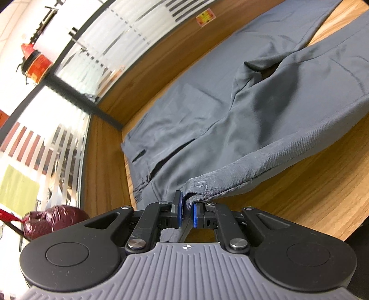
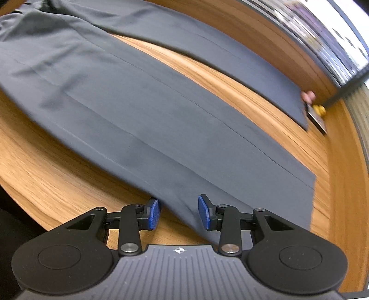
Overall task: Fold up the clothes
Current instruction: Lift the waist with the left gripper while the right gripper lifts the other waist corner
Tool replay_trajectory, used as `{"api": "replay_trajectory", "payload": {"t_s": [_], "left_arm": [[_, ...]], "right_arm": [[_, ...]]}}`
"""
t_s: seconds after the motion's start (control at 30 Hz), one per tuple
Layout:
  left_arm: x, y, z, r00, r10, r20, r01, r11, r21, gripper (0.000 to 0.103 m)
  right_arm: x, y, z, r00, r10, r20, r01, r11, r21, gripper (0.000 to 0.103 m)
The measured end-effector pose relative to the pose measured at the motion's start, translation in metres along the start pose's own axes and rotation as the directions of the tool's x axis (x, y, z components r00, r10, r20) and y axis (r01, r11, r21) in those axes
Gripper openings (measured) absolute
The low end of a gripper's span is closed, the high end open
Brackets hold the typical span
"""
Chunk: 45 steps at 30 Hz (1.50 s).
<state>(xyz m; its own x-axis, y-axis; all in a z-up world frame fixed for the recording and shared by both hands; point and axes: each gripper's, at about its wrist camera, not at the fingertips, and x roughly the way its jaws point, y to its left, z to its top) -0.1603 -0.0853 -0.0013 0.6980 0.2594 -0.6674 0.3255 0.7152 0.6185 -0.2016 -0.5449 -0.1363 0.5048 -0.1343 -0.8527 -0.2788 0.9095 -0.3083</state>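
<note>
Trousers: plain slate grey, darker grey stitching at the seams. Table: warm orange-brown wood grain. Left gripper and right gripper: black arms, bright blue pads, ribbed grey housing. Glass partition: frosted white stripes, dark frame. Sticker: orange-red with yellow. Bag: glossy maroon.

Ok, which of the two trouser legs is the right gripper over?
The nearer, wider-looking leg: its edge lies between the right gripper's open jaws. The other leg lies farther off, across a strip of bare table.
</note>
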Motion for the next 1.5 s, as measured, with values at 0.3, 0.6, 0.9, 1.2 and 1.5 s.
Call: {"api": "replay_trajectory", "payload": {"t_s": [0.3, 0.6, 0.9, 1.2, 1.5], "left_arm": [[0.007, -0.008, -0.002, 0.999, 0.02, -0.043, -0.02, 1.0, 0.006, 0.01], [0.01, -0.023, -0.004, 0.995, 0.073, -0.071, -0.071, 0.997, 0.031, 0.008], [-0.021, -0.029, -0.018, 0.986, 0.096, -0.134, -0.102, 0.994, -0.043, 0.008], [-0.043, -0.01, 0.008, 0.992, 0.098, -0.086, -0.105, 0.991, -0.085, 0.008], [-0.002, 0.044, 0.074, 0.994, 0.112, 0.012, -0.109, 0.986, -0.124, 0.008]], "right_arm": [[0.016, -0.058, -0.034, 0.997, -0.064, -0.035, 0.064, 0.998, -0.01, 0.037], [0.019, -0.087, -0.048, 0.999, -0.012, -0.044, 0.01, 0.998, -0.055, 0.004], [-0.015, -0.111, -0.053, 1.0, -0.006, -0.006, 0.006, 0.999, 0.033, 0.002], [-0.054, -0.143, -0.029, 0.995, -0.092, 0.038, 0.087, 0.991, 0.106, 0.002], [-0.04, -0.165, 0.059, 0.964, -0.248, 0.091, 0.234, 0.962, 0.141, 0.001]]}}
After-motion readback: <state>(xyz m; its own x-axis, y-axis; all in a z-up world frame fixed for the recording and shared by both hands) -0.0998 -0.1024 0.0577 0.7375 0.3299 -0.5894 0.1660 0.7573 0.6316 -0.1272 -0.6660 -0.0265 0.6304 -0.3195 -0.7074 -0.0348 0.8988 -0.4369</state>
